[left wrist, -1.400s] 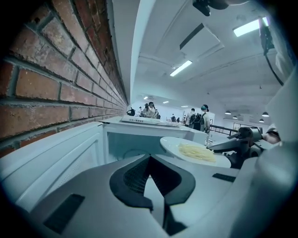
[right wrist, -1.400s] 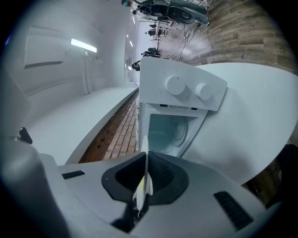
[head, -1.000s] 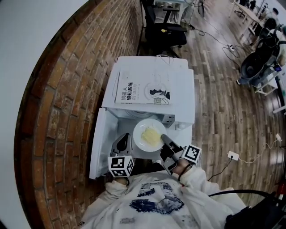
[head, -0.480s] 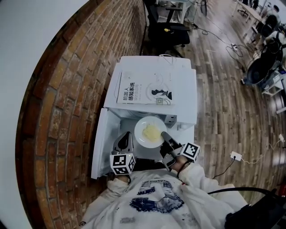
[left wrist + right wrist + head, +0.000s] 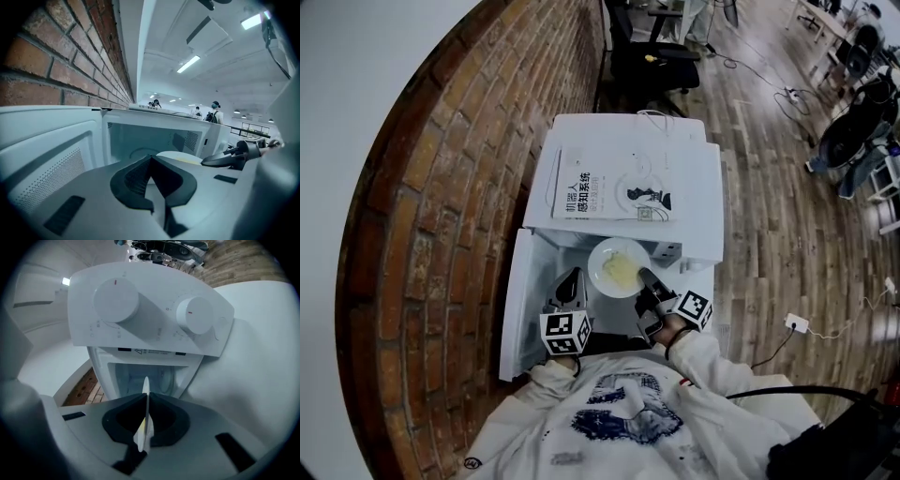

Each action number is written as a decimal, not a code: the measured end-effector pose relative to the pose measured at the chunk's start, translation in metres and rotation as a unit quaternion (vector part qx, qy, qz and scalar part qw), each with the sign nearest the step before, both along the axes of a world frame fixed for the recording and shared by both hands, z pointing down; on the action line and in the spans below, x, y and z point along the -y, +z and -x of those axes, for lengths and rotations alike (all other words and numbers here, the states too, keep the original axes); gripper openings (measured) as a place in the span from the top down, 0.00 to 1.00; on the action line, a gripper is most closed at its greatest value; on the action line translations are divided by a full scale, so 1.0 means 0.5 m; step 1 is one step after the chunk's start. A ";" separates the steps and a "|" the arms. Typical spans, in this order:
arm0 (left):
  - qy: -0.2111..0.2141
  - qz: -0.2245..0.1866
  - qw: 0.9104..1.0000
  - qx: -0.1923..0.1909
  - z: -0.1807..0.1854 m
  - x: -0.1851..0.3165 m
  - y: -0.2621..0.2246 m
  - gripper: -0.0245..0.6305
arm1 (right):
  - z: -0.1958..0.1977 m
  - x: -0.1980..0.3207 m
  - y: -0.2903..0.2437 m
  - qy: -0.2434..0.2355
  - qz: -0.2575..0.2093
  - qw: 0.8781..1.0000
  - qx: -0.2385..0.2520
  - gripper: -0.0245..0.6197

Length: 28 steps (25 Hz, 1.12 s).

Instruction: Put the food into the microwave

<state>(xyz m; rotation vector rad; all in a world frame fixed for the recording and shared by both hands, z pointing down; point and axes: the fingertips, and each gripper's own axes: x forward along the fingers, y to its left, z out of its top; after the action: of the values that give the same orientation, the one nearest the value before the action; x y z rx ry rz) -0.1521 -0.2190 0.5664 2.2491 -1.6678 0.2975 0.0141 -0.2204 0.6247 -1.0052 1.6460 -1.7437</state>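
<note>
White plate [image 5: 602, 255], yellow food [image 5: 622, 273] on it, level at mouth of white microwave [image 5: 698, 206]; door [image 5: 517, 305] open leftward.

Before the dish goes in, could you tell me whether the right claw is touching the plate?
Touching. The right gripper view shows the right claw shut on the rim of the plate, which is seen edge-on between its jaws.

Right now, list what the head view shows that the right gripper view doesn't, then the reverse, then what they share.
Head view only: the book lying on top of the microwave, and the left gripper beside the plate. Right gripper view only: the two dials on the control panel, and the plate seen edge-on between the jaws. Both: the plate, held at its rim by the right gripper, at the microwave's opening.
</note>
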 end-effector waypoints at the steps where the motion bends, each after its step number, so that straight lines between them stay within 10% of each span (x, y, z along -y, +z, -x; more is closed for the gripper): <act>1: 0.000 -0.001 1.000 0.001 0.001 0.004 0.003 0.95 | 0.002 0.005 0.008 0.003 -0.001 1.000 -0.001 0.93; 28: 0.002 0.019 0.999 0.027 0.003 0.064 0.104 0.95 | 0.046 0.114 0.121 0.041 0.015 0.998 -0.042 0.93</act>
<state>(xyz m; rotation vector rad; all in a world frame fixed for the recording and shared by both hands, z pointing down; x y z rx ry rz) -0.1534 -0.2511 0.6184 2.2343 -1.6710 0.3922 -0.0087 -0.2774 0.6852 -1.1571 1.6107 -1.6970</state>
